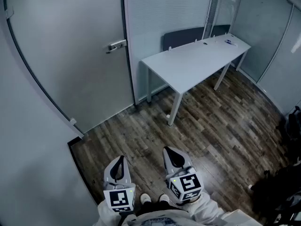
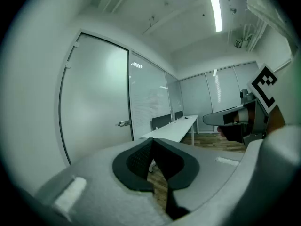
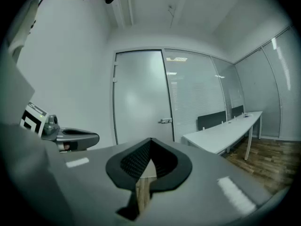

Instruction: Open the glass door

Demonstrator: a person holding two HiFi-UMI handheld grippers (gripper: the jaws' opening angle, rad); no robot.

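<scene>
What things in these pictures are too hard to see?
- Head view: whatever is behind the glass door. Its frosted pane hides it.
- Head view: the small items on the table are too small to name.
- Head view: the dark shape is cut off by the right edge and too dim to name.

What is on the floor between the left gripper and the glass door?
Nothing stands there. In the head view, only bare wooden floor lies between the left gripper and the glass door.
</scene>
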